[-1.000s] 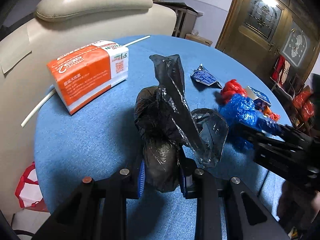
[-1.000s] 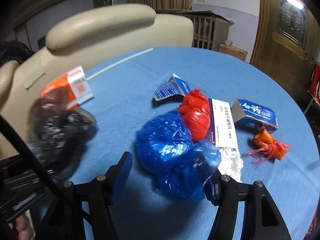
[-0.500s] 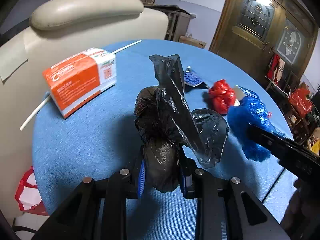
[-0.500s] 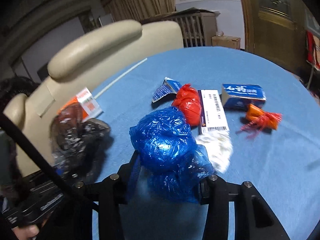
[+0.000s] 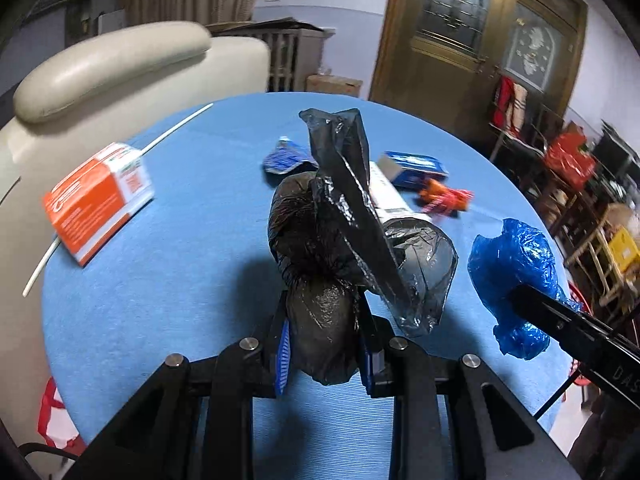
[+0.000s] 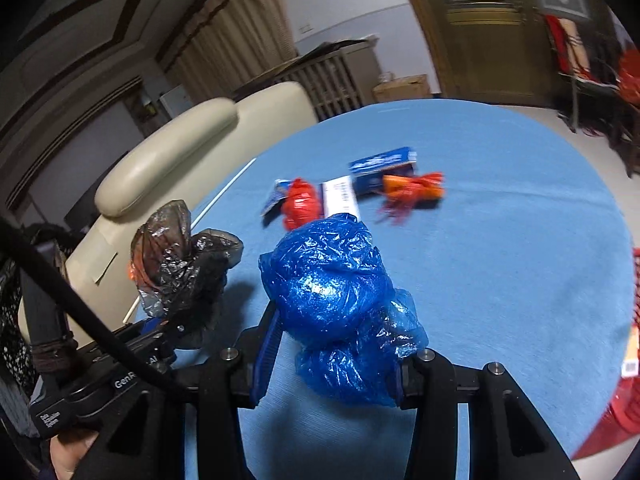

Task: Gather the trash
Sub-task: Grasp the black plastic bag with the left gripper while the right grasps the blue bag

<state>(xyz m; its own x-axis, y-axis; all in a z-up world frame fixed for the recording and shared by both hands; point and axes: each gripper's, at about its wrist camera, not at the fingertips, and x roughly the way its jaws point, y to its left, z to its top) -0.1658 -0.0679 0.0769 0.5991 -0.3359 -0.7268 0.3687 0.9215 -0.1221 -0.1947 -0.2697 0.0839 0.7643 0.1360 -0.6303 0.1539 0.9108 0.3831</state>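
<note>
My left gripper [image 5: 325,344] is shut on a knotted black plastic bag [image 5: 320,248] and holds it above the round blue table [image 5: 180,240]. My right gripper [image 6: 328,360] is shut on a crumpled blue plastic bag [image 6: 332,280], lifted off the table. The blue bag also shows at the right of the left wrist view [image 5: 512,264], and the black bag at the left of the right wrist view [image 6: 180,256]. Left on the table are a red bag [image 6: 300,202], a white strip box [image 6: 340,198], a blue box [image 6: 382,166], an orange wrapper [image 6: 412,190] and a blue packet [image 5: 286,158].
An orange and white tissue pack [image 5: 98,200] and a thin white rod [image 5: 176,128] lie at the table's left. A cream armchair [image 5: 108,64] stands behind the table. A wooden door [image 5: 472,32] and cluttered shelves [image 5: 580,168] are at the right.
The right gripper closed on the blue bag and lifted it up and back from the table. The left gripper kept its hold on the black bag and rose, tilting its view upward.
</note>
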